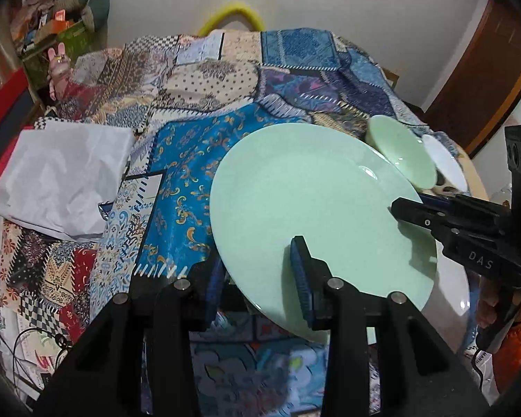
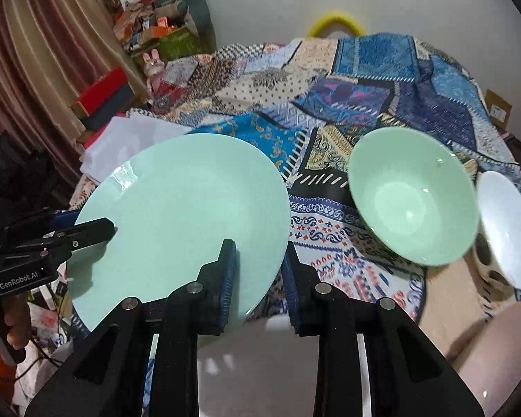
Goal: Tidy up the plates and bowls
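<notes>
Both grippers clamp the green plate (image 2: 180,222) at opposite edges: L gripper (image 1: 260,271) w/ fingers above & below its rim, R gripper (image 2: 258,278) likewise. Plate's tilted, off the patchwork cloth (image 2: 364,80). Right of R gripper: green bowl (image 2: 413,201), then white bowl (image 2: 507,226) just beside it.

right gripper (image 2: 258,271) pinching green plate (image 2: 180,215) rim | left gripper (image 2: 87,227) clamps opposite edge | green bowl (image 2: 413,198) beside white bowl (image 2: 507,226)
</notes>
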